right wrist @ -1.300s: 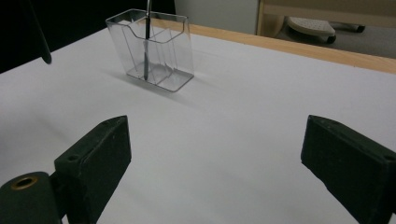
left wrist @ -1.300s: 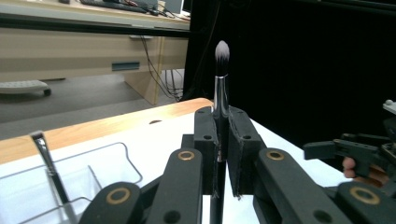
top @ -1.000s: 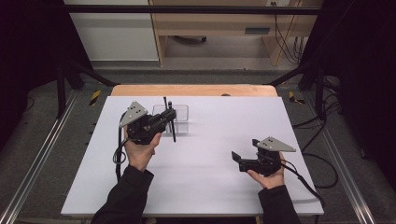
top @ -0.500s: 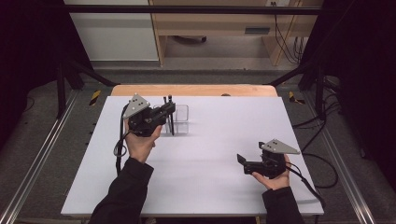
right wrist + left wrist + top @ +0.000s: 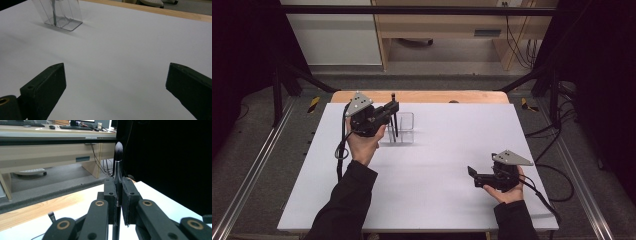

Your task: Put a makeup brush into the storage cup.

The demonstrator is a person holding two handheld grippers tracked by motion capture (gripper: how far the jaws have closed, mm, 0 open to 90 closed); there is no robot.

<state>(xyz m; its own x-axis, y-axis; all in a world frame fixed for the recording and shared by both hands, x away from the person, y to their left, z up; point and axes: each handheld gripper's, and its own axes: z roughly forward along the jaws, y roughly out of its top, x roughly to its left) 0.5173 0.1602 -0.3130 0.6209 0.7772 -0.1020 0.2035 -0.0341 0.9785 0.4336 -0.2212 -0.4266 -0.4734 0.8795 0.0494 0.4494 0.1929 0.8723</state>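
My bench (image 5: 422, 200) is a wide white sheet over a wooden top, whose bare wood shows as a strip along the far edge. Beyond it lie a grey floor, a pale wooden desk (image 5: 447, 25) with cables hanging near it, and black curtains on both sides. Near the far left of the white sheet stands a clear plastic organizer (image 5: 404, 129) with upright compartments; from my right gripper view it sits far off at the upper left, with a thin dark handle standing in it (image 5: 53, 12). My left gripper (image 5: 389, 111) hovers just beside that organizer, its jaws closed on a makeup brush (image 5: 118, 162). The brush stands upright between the pads, with its dark, white-tipped bristles up above the jaws and its handle running down below them, over the organizer. My right gripper (image 5: 473, 175) rests low over the near right of the bench, well apart from the organizer, its jaws spread wide with nothing between them.
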